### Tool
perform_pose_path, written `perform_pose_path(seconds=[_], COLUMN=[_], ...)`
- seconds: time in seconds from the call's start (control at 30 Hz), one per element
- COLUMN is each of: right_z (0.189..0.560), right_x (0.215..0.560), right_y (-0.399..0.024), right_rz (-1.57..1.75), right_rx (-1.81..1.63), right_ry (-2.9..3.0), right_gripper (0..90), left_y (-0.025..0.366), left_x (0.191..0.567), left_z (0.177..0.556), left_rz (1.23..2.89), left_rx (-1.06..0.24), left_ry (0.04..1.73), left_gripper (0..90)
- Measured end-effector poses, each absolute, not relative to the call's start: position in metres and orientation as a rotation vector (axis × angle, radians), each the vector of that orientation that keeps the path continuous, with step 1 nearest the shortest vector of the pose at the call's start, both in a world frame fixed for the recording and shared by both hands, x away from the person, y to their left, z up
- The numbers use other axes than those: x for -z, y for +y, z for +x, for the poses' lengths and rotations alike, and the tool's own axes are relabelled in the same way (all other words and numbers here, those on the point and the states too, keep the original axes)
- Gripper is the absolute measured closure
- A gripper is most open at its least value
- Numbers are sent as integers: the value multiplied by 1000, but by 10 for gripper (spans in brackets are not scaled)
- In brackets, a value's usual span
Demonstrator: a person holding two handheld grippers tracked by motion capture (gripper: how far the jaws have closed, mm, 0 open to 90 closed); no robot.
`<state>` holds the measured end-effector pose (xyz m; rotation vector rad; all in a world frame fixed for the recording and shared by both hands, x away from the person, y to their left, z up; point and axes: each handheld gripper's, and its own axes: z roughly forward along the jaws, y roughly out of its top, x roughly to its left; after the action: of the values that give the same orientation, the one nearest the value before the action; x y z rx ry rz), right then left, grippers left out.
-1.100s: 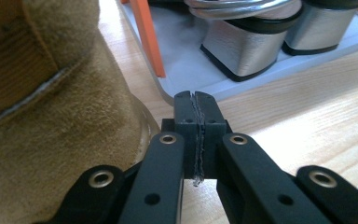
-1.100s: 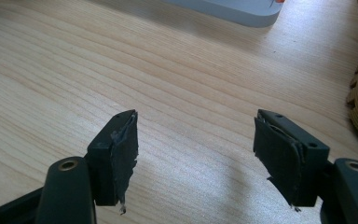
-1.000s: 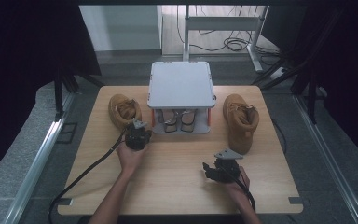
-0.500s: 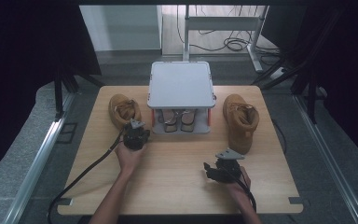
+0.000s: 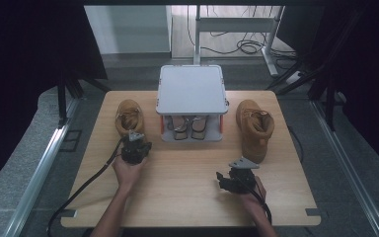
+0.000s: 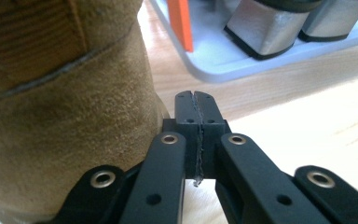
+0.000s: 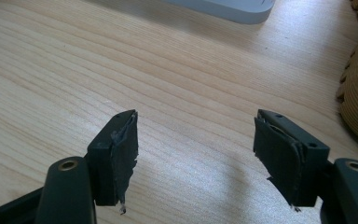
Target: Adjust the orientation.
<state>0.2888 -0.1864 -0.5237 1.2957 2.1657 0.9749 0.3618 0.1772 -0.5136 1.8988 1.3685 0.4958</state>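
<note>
My L gripper (image 6: pixel 196 105) pressed together, empty, just beside near end of left boot (image 5: pixel 130 116). R gripper (image 7: pixel 196 140) spread, over bare table (image 5: pixel 177 173).

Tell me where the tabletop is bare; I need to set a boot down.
Free: the wood between the left tongs and right tongs, below the grey rack. Crowded: the far edge, where both tan boots flank the rack.
</note>
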Motion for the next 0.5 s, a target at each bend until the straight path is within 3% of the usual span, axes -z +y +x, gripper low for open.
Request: perform_pose_path(seconds=[0.5], right_z=[288], right_x=[525], right_y=[-185], right_rz=[1287], right_rx=[-963], right_ry=[2172], right_gripper=[308], left_y=[222], left_x=[512], left_z=[339], left_rz=[1874], left_rx=[-469], left_ry=[1415], left_gripper=[898])
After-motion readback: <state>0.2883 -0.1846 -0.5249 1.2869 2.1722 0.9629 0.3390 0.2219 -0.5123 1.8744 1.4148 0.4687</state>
